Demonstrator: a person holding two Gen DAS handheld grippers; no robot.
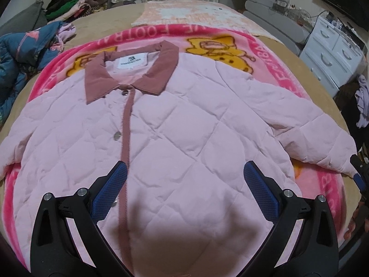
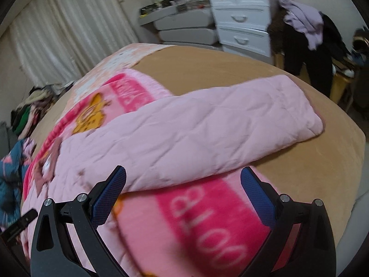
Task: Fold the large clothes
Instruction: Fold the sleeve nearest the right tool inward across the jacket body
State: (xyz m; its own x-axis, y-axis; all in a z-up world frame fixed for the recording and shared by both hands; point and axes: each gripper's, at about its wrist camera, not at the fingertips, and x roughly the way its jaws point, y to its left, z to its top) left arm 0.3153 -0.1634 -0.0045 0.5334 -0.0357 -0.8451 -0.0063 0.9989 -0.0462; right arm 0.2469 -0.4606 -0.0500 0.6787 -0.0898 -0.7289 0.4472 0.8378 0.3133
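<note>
A pale pink quilted jacket (image 1: 184, 124) with a dusty-rose collar (image 1: 129, 73) lies flat, front up and buttoned, on a pink cartoon blanket (image 1: 288, 73) on the bed. My left gripper (image 1: 184, 173) is open and empty, hovering over the jacket's lower front. In the right wrist view the jacket's sleeve (image 2: 219, 124) stretches out to the right across the blanket (image 2: 196, 212) and the tan bedcover. My right gripper (image 2: 183, 177) is open and empty, just in front of the sleeve's near edge. The right gripper's tip also shows in the left wrist view (image 1: 358, 173) by the sleeve cuff.
A blue patterned garment (image 1: 20, 62) lies at the bed's left side, and a pile of clothes (image 1: 73, 4) sits at the far left. White drawers (image 2: 242, 16) and a chair draped with clothes (image 2: 306, 30) stand past the bed's right edge.
</note>
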